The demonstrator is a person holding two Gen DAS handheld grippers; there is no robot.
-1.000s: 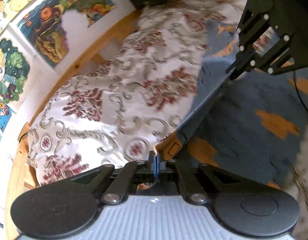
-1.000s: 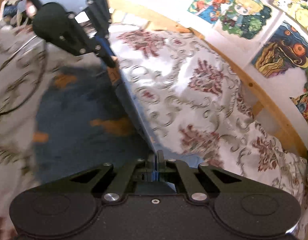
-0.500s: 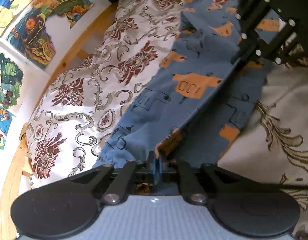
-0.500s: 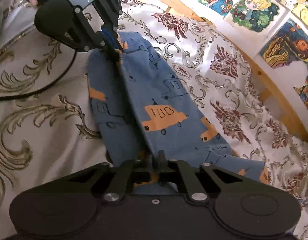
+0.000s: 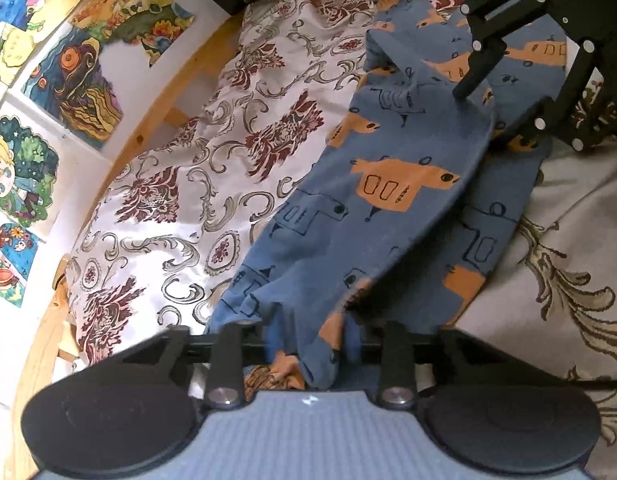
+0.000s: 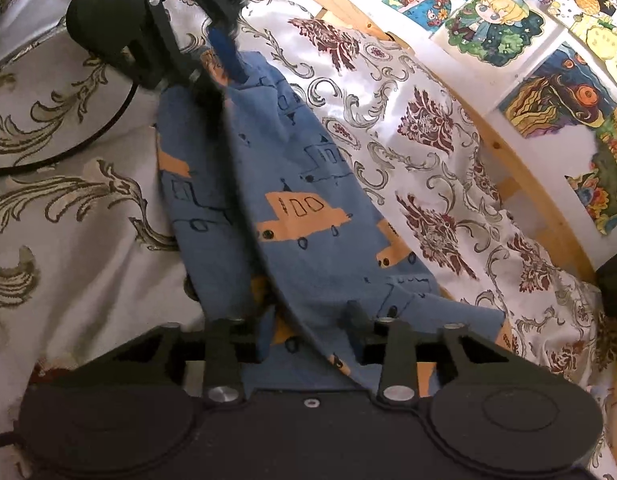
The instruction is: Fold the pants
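Blue cotton pants printed with orange cars (image 5: 392, 200) lie folded lengthwise on a cream bedspread with maroon and grey scrollwork (image 5: 180, 200). The left gripper (image 5: 312, 344) and right gripper (image 6: 308, 328) stand with fingers spread apart, cloth draped between them; whether any fabric is still caught is unclear. The pants' near ends are hidden behind each gripper body.

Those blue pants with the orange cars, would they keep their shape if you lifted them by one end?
Probably not. The pants sag between the left gripper and right gripper, so they look floppy. The creases suggest thin, light cloth. On the shiny bedspread they might slide easily.
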